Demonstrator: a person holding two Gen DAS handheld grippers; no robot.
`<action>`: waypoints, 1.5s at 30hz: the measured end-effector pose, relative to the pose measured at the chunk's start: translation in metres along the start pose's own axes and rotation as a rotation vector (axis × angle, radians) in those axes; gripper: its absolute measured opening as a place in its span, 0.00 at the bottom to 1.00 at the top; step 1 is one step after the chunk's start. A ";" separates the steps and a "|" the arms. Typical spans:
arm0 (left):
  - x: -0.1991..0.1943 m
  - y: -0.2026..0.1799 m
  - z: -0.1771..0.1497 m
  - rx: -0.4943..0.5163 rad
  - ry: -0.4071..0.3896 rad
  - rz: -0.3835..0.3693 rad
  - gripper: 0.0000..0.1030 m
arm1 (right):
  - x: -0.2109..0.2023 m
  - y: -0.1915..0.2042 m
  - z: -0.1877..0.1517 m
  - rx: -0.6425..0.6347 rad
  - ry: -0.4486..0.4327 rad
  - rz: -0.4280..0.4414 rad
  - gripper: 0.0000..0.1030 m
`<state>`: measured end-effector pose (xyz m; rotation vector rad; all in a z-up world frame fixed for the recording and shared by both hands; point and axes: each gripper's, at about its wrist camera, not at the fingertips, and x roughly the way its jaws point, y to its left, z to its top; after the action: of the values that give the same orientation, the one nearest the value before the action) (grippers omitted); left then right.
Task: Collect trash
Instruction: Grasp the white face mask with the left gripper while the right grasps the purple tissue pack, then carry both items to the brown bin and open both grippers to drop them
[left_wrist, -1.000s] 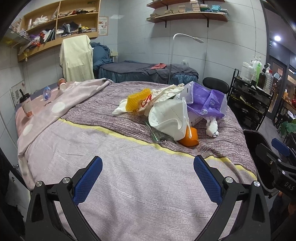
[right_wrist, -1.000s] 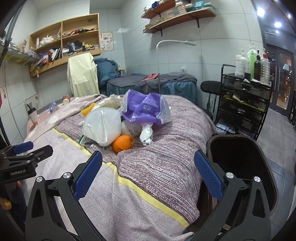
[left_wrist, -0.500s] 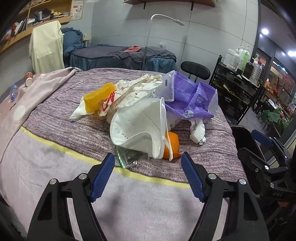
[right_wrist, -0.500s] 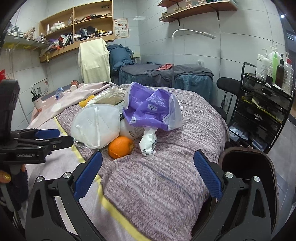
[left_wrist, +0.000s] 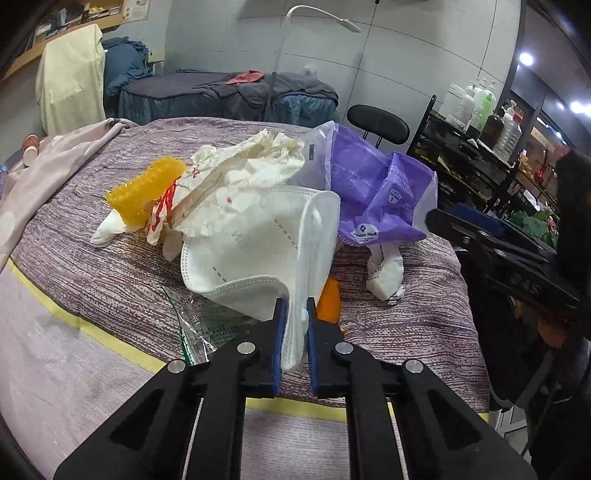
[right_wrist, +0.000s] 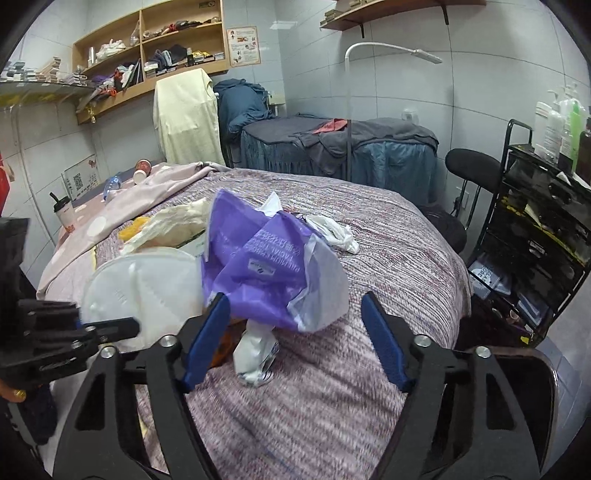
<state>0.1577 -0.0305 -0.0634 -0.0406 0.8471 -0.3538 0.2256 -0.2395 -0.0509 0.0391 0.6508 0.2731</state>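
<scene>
Trash pile: left tool clenched on mask edge, thin bite, may slip. Right tool closing around purple bag; may snag bedcover beneath.

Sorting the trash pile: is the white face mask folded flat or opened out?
Folded in half: the mask shows one flat side, its edge pinched in the left gripper.

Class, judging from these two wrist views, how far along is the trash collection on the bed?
Done: nothing looks cleared yet. In hand: the left gripper is shut on the white face mask; the right gripper is closing around the purple bag. Left: the orange, crumpled paper and yellow item remain on the bed.
</scene>
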 end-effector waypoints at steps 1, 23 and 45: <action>-0.002 -0.002 0.000 0.001 -0.009 -0.002 0.10 | 0.007 -0.001 0.004 -0.002 0.008 0.002 0.59; -0.050 -0.023 -0.014 0.005 -0.155 -0.009 0.09 | -0.050 -0.016 0.003 0.098 -0.134 0.005 0.10; -0.036 -0.126 -0.014 0.202 -0.133 -0.238 0.09 | -0.172 -0.128 -0.123 0.290 -0.108 -0.445 0.10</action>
<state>0.0887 -0.1363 -0.0246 0.0229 0.6726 -0.6515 0.0507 -0.4143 -0.0624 0.1828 0.5709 -0.2521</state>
